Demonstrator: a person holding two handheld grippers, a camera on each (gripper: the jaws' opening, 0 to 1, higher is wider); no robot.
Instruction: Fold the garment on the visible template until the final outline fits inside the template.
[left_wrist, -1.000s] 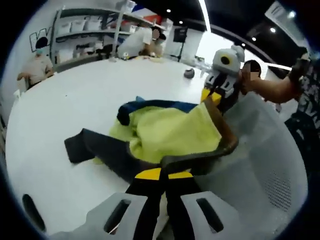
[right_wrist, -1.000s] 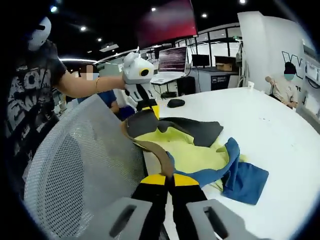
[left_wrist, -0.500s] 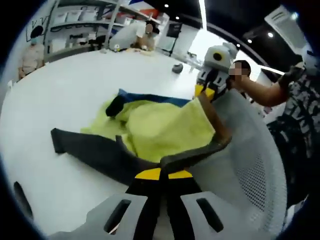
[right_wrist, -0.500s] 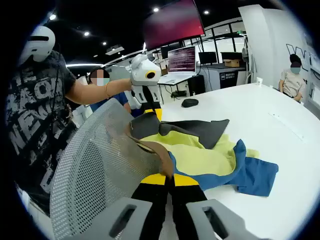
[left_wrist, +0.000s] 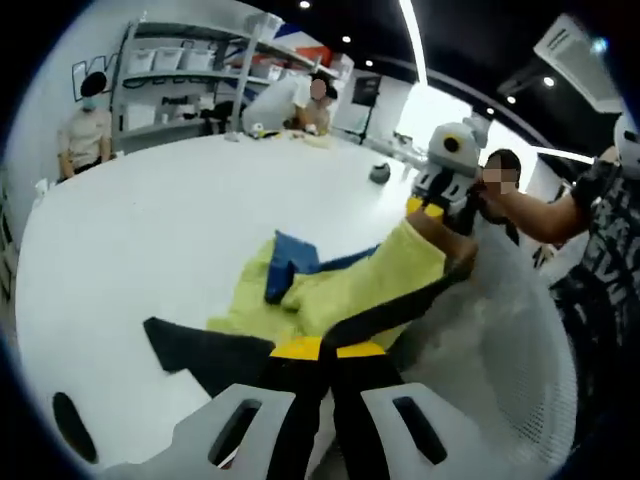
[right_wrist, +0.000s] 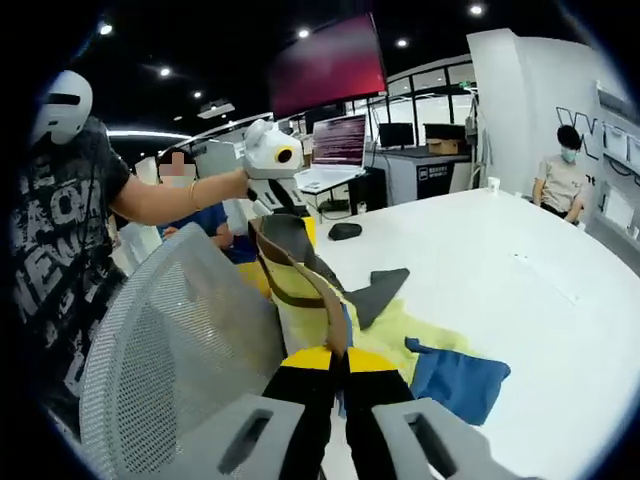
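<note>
Both hand-held grippers are clamped on the garment (left_wrist: 330, 290) edge. In the left gripper view, our left hand-held gripper (left_wrist: 322, 352) has its jaws shut on the dark hem at 6 o'clock; the right hand-held gripper (left_wrist: 432, 208) sits at 2 o'clock, pinching the same edge near the yellow panel. The right gripper view confirms: right hand-held gripper (right_wrist: 339, 358) shut on a brown-banded fold, left hand-held gripper (right_wrist: 290, 220) at 11 o'clock.

The held edge is lifted taut between us. The rest of the garment trails on the white tabletop (left_wrist: 150, 220): yellow body, blue sleeve (right_wrist: 455, 380), dark sleeve (left_wrist: 195, 345). A grey mesh chair back (right_wrist: 160, 350) stands close beside the lifted edge, by the tabletop rim.

We cannot make out a template outline on the tabletop from here.

Our reading: we are mid-fold, carrying the raised edge. To do it well:
- keep both grips level so the edge stays straight, no sag between them;
- carry the edge away from the chair, over the tabletop;
- lower both ends together, laying cloth flat before release;
- watch the trailing blue sleeve; it looks bunched and may need tucking.

Risk: fabric snagging on the chair mesh.
</note>
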